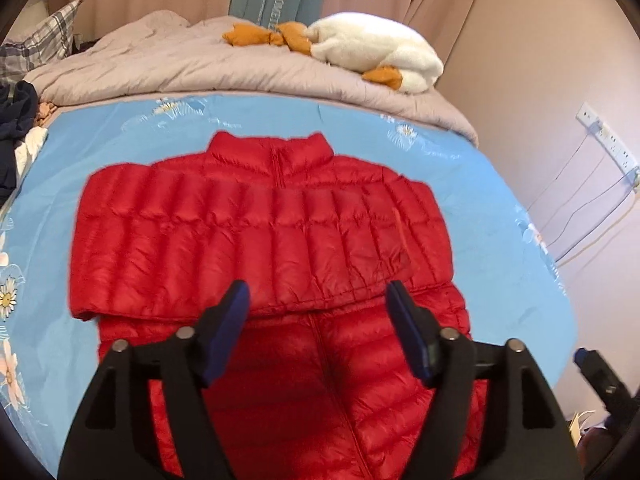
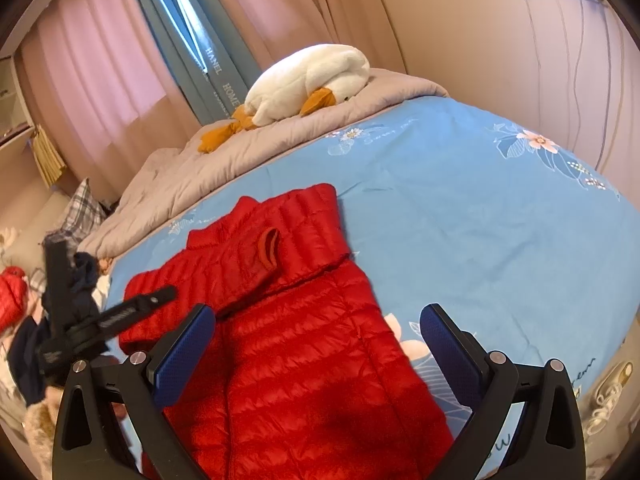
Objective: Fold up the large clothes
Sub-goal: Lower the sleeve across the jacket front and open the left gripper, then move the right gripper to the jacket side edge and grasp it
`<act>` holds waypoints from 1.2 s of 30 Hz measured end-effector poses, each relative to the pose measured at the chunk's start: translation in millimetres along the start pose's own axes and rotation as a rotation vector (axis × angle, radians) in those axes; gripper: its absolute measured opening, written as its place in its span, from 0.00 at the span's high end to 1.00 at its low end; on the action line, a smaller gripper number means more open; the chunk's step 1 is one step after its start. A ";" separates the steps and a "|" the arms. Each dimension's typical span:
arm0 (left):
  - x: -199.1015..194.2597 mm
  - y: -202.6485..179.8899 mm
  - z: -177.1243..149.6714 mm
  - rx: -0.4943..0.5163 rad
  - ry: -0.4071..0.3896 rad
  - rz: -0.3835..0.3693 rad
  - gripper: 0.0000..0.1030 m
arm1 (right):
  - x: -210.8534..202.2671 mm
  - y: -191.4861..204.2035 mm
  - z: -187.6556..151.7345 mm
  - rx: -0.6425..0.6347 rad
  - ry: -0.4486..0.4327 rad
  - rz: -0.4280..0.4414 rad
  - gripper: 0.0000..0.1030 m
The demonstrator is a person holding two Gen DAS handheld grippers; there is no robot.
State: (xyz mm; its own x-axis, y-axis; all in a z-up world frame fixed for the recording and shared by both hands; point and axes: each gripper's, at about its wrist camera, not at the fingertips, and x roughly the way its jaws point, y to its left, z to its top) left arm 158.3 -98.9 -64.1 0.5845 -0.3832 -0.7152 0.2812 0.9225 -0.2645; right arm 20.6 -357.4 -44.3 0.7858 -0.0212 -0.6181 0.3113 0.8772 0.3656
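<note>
- Right now the red jacket [image 1: 264,240] lies flat on the blue bed sheet [image 1: 500,208], straight ahead of and under the left gripper [image 1: 318,320], its sleeves folded across the chest and its collar at the far end.
- Both tools are empty — the left gripper's jaws stand wide above the sleeve edge, and the right gripper [image 2: 318,344] is spread just as wide over the jacket's lower body, nearer its right side.
- Likely next step: take the hem, nearest the grippers, and carry it up towards the collar.
- Risk — the puffy, slick fabric could slide out of a shallow pinch, so that only the top layer lifts and the fold comes out crooked.
- Lifting one side before the other would probably drag the folded sleeves out of place.
- Beyond the jacket, well clear of both grippers, a white plush duck [image 1: 372,50] rests on a grey duvet [image 1: 160,64]; it should not interfere.
</note>
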 end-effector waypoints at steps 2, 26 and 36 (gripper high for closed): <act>-13.7 6.8 2.5 -0.012 -0.022 0.017 0.21 | 3.1 2.2 0.4 -0.009 0.005 0.000 0.01; -95.5 180.0 -65.4 -0.400 -0.089 0.405 0.06 | 149.2 75.1 33.5 -0.255 0.270 0.024 0.18; -99.4 188.5 -78.0 -0.422 -0.079 0.421 0.06 | 196.9 98.6 19.9 -0.348 0.389 -0.015 0.31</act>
State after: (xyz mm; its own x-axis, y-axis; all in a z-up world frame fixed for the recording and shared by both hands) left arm 93.8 116.7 -93.4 0.6394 0.0316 -0.7682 -0.3035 0.9284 -0.2144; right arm 216.6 -284.6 -116.1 0.5053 0.0866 -0.8586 0.0734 0.9870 0.1428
